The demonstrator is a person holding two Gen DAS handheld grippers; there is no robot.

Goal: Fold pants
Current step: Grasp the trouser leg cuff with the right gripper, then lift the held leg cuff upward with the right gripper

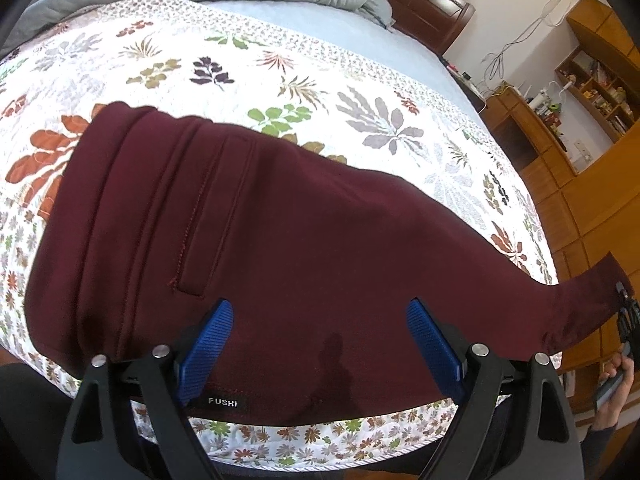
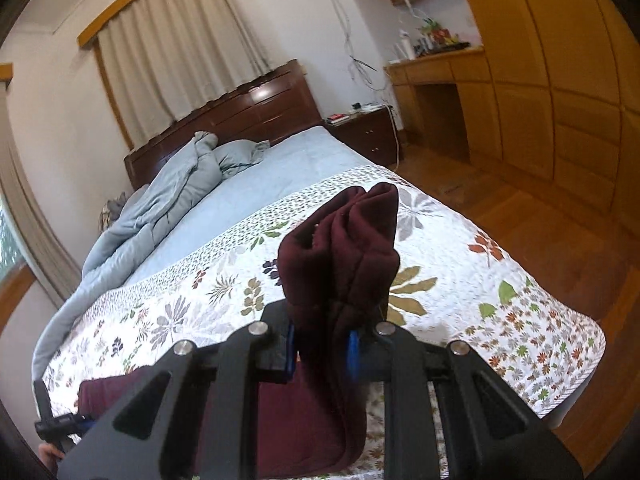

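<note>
Maroon pants [image 1: 248, 240] lie across the near end of the bed, waistband to the left with a back pocket showing. My left gripper [image 1: 320, 312] hovers just above their near edge, its blue fingers [image 1: 208, 344] spread wide with nothing pinched. The leg end [image 1: 588, 300] stretches off the bed's right side, lifted in the air by my right gripper [image 1: 626, 312]. In the right wrist view, my right gripper [image 2: 322, 344] is shut on the bunched leg cuffs [image 2: 344, 248], which stick up between its fingers. The left gripper [image 2: 60, 426] shows at the lower left there.
A floral quilt [image 1: 280, 80] covers the bed's near half; a crumpled grey-blue duvet [image 2: 168, 192] lies near the dark headboard [image 2: 248, 108]. Wooden floor [image 2: 520, 232], wardrobe [image 2: 560, 80] and desk [image 2: 432, 72] stand to the right. A hand [image 1: 612, 396] holds the right gripper.
</note>
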